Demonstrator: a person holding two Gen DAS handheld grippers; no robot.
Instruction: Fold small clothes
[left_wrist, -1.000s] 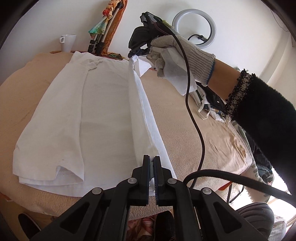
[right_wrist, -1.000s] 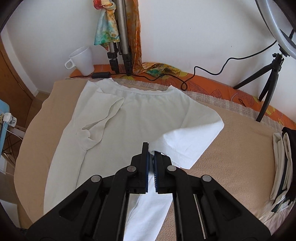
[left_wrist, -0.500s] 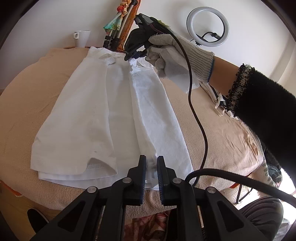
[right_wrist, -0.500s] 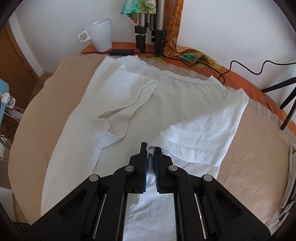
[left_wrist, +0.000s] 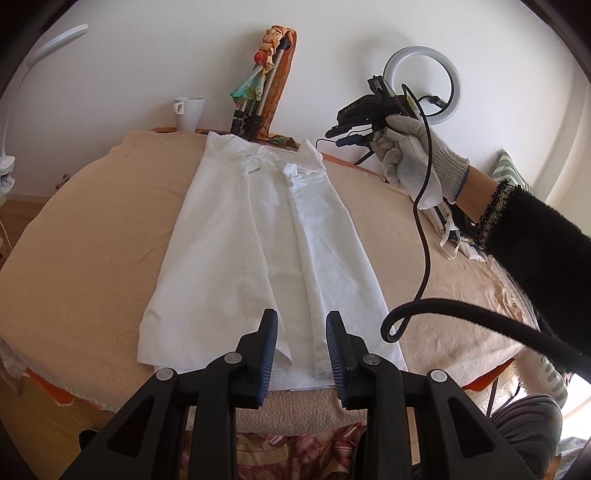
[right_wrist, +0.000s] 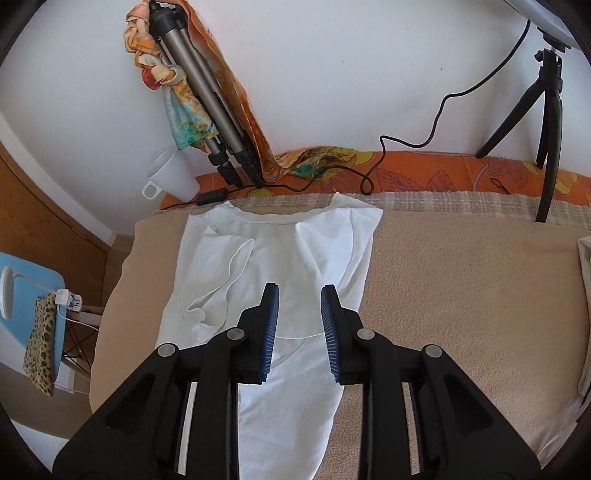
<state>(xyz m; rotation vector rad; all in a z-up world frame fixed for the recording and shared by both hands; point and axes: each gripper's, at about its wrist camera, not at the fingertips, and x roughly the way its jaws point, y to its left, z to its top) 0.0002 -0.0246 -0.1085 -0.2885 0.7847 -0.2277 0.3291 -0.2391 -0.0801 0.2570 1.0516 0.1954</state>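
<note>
Left wrist view: the left gripper (left_wrist: 302, 341), its black jaws with blue ribbed pads parted and opening with nothing pinched between them, hangs over the hem of the white cotton T-shirt (left_wrist: 258, 254), which lies lengthwise on the beige towelling-covered table (left_wrist: 92, 236) with both long sides turned in toward the middle. At 2 o'clock the gloved right hand (left_wrist: 417, 155) carries the right gripper (left_wrist: 349, 134) clear of the collar. Risk, as a judgement: the freshly laid right panel may spring back or skew, since limp cloth holds no crease. Right wrist view: the right gripper (right_wrist: 299, 317), jaws likewise parted, opening and empty, hovers above the T-shirt (right_wrist: 280, 258); the collar lies at 12 o'clock, the left sleeve rumpled at 10 o'clock, the right sleeve folded inward at 1 o'clock. Those wrinkles could be trapped by the next fold, leaving a lopsided bundle. A white mug (right_wrist: 170, 177) and folded tripod (right_wrist: 207, 110) stand beyond the collar, near enough to be snagged.
</note>
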